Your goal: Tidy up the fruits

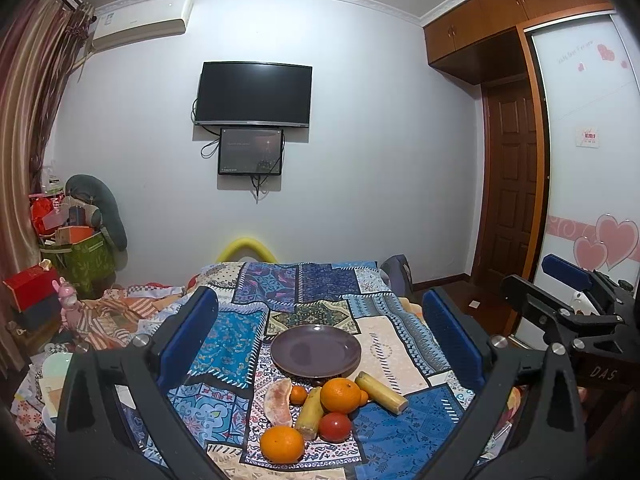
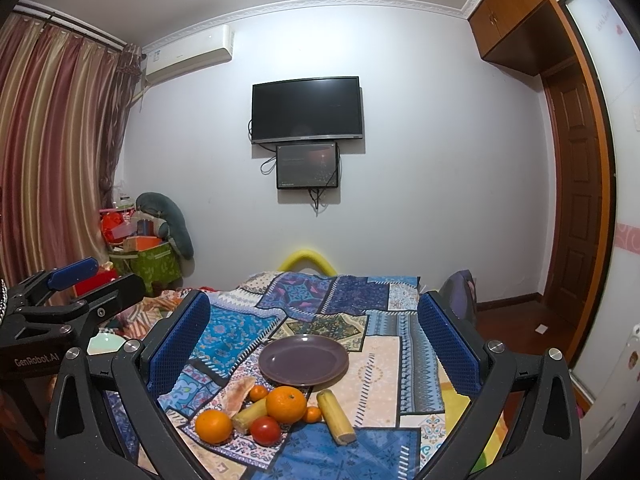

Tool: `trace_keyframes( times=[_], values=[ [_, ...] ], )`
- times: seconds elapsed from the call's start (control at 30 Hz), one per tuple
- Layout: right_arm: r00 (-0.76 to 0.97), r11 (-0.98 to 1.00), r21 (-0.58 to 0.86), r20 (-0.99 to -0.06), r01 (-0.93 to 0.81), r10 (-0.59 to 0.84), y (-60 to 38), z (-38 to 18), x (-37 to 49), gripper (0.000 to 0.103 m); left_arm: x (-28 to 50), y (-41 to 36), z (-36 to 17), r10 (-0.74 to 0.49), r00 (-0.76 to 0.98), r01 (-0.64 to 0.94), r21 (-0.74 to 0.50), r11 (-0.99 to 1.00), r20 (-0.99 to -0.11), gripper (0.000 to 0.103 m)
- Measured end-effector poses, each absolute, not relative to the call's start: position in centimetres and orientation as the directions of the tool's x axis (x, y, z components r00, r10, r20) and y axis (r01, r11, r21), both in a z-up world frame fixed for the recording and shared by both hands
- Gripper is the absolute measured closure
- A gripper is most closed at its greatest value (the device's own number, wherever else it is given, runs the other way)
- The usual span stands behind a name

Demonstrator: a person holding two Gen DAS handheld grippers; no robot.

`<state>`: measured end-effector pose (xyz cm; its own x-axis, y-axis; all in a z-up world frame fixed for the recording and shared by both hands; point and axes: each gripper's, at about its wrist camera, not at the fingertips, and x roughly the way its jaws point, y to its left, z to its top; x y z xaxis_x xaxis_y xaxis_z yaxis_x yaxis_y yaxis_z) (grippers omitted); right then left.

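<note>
Left gripper (image 1: 320,320) and right gripper (image 2: 314,320): fingers spread apart, empty, above fruits (image 1: 320,408) beside the plate (image 1: 316,350).

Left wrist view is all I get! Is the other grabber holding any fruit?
Observer: No. The right wrist view shows the right gripper wide open, with nothing between its fingers.
Operator: Is something hiding behind the middle orange?
Observer: Yes, a small mandarin sits between that orange and the yellow stalk piece beside it.
Operator: What's on the side of mine?
Observer: The left gripper has GenRobot.AI printed on its black body.
</note>
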<state>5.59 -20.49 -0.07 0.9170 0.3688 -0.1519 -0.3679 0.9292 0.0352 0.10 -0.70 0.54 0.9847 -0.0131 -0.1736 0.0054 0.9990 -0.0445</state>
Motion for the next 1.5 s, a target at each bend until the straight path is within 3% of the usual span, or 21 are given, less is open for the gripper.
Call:
trace_keyframes(
  times=[0.5,0.57,0.6,0.67,0.9,1.0,1.17,1.5],
  values=[
    [0.911,0.925,0.03,-0.164,-0.38,0.379,-20.1,-0.9,6.0,0.0,1.1,-0.4,-0.2,-0.019,0.98,0.011,-0.042,0.999,-0.197,0.0],
    [0.906,0.921,0.036,-0.172,-0.387,0.387,-20.2,-1.2,6.3,0.0,1.5,-0.1,-0.6,-0.024,0.976,0.014,-0.049,0.999,-0.215,0.006],
    [0.901,0.918,0.041,-0.179,-0.394,0.395,-20.3,-1.4,6.5,0.0,1.9,0.1,-0.8,-0.031,0.972,0.018,-0.056,0.998,-0.235,0.014],
    [0.892,0.912,0.049,-0.194,-0.406,0.408,-20.4,-1.9,7.0,0.002,2.6,0.6,-1.3,-0.033,0.962,0.014,-0.071,0.997,-0.271,0.019],
    [0.865,0.912,0.047,-0.3,-0.407,0.402,-20.6,-4.2,9.3,0.024,5.6,2.1,-4.2,-0.003,0.92,-0.021,-0.057,0.998,-0.392,0.036],
    [0.845,0.915,0.051,-0.365,-0.4,0.39,-21.0,-5.5,10.5,0.033,7.1,2.7,-6.0,0.008,0.892,-0.027,-0.035,0.999,-0.452,0.038],
    [0.794,0.912,0.087,-0.464,-0.4,0.392,-21.6,-7.7,12.5,0.039,9.0,4.2,-9.4,0.015,0.838,-0.029,-0.018,0.999,-0.545,0.039],
    [0.673,0.892,0.107,-0.618,-0.44,0.406,-20.2,-11.5,16.1,0.04,13.0,6.2,-16.4,-0.037,0.658,-0.001,-0.05,0.999,-0.752,0.038]
  ],
)
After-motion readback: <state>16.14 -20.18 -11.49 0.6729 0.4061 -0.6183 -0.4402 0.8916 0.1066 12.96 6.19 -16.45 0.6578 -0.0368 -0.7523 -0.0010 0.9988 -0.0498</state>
